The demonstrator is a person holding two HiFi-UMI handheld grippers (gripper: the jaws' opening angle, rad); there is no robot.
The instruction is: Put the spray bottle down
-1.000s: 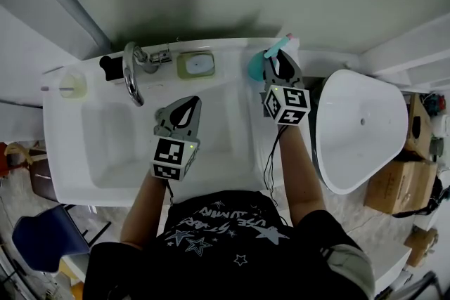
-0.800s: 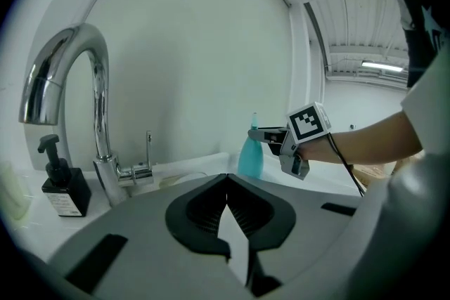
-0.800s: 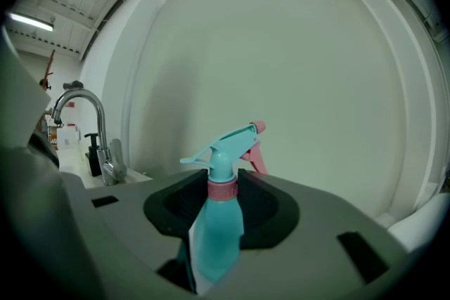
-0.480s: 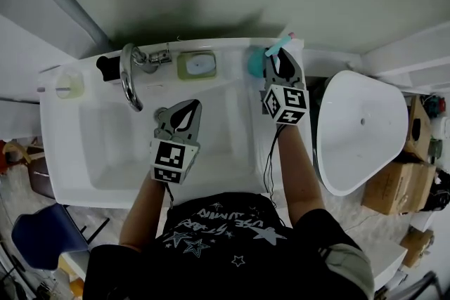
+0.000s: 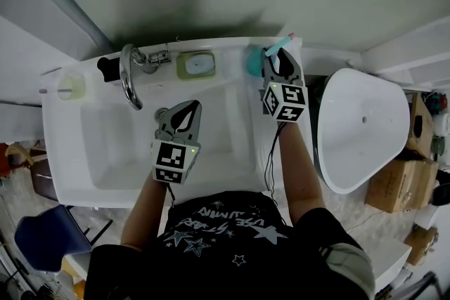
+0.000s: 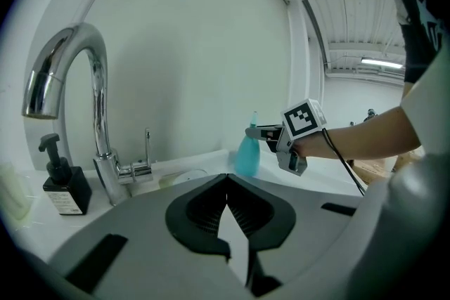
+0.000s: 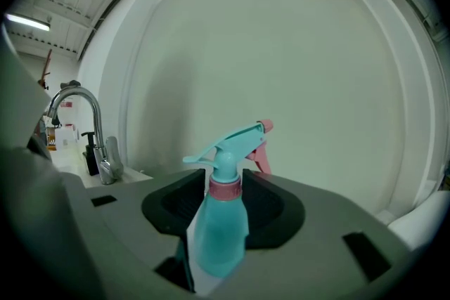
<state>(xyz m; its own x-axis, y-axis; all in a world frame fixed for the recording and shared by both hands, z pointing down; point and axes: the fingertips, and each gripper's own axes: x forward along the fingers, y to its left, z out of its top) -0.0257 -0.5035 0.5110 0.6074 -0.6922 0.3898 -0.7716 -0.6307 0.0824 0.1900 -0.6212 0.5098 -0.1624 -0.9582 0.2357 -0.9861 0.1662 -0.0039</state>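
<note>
Teal spray bottle [image 7: 219, 235] upright on sink ledge [image 5: 232, 53], right gripper [image 5: 280, 58] jaws opening around it (bottle between them), left gripper [image 6: 226, 179] closed, empty.

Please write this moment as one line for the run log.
right gripper: jaws opening, spray bottle between them | bottle upright on sink rim | left gripper: jaws together, empty
</note>
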